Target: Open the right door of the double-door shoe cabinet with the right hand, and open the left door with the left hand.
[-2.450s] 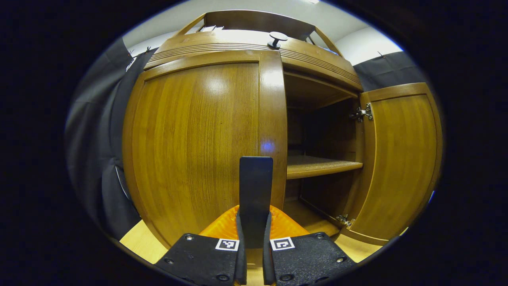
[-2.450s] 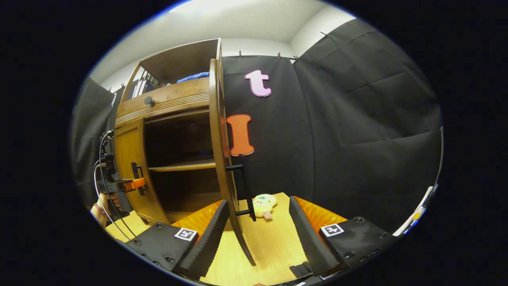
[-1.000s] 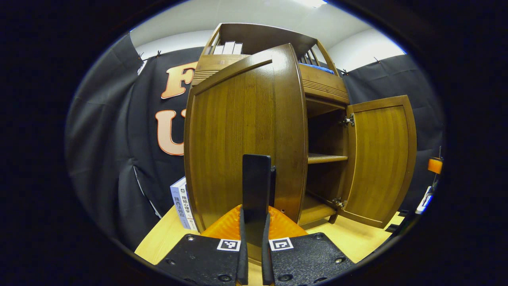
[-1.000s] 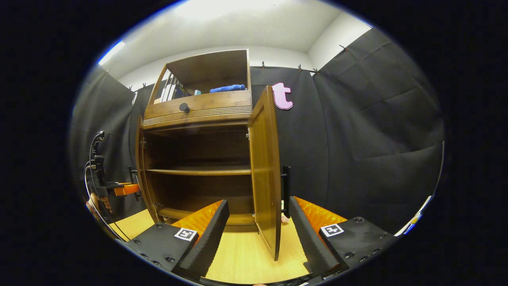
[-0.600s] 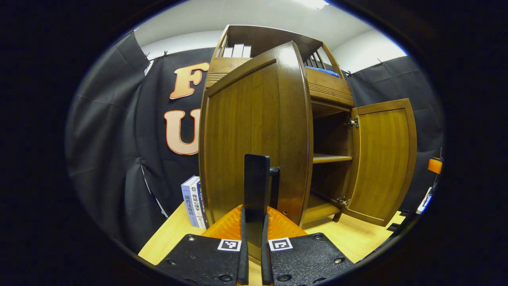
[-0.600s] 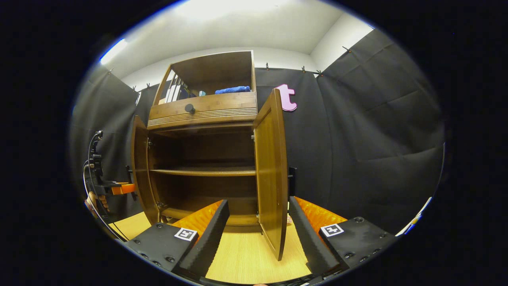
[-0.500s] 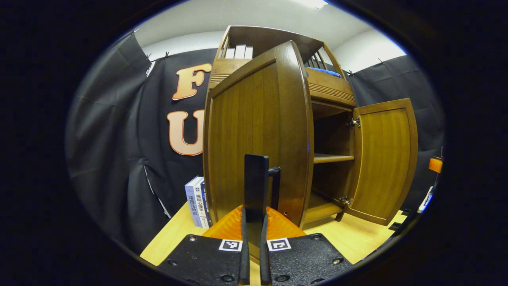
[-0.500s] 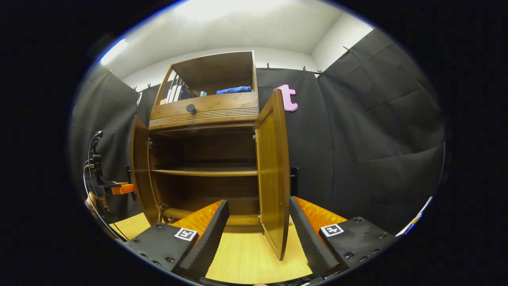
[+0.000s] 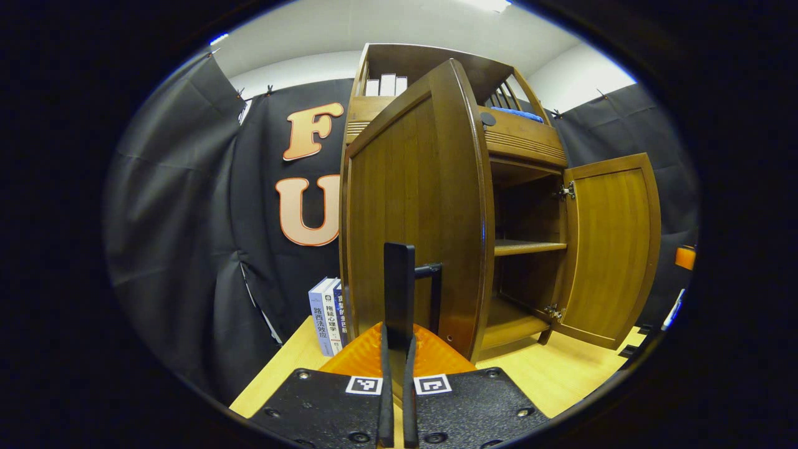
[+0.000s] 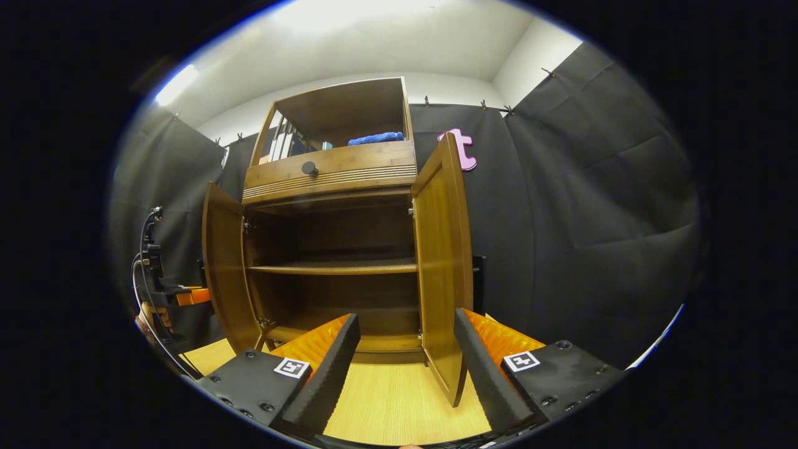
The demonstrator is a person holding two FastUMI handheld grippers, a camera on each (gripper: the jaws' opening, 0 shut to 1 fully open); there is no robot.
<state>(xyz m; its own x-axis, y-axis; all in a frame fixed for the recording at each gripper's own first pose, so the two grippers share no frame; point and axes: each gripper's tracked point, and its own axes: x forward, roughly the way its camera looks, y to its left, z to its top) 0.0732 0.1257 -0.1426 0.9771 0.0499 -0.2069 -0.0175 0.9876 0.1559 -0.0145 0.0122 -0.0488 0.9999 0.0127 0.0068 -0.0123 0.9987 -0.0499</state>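
The wooden shoe cabinet (image 10: 330, 181) stands with both doors swung out, showing a bare inner shelf (image 10: 336, 268). In the left gripper view the left door (image 9: 411, 199) turns its outer face to me. Its dark bar handle (image 9: 435, 290) sits just right of my left gripper (image 9: 398, 249), whose fingers are pressed together; nothing shows between them. My right gripper (image 10: 406, 316) is open, and the right door (image 10: 439, 262) stands edge-on beyond the gap, untouched. The right door (image 9: 614, 249) also shows in the left gripper view. The left gripper (image 10: 187, 296) and a hand appear beside the left door (image 10: 221, 268).
The cabinet rests on a light wooden table (image 10: 386, 405). Books (image 9: 327, 315) lean by its left side. Above the doors are a drawer knob (image 10: 309, 167), upright books and a blue cloth (image 10: 376, 138) on the top shelf. Black cloth walls close in all round.
The left door has swung further out with my left gripper following it, and its handle now shows beside the fingers. The right gripper stays open and has drifted off the right door.
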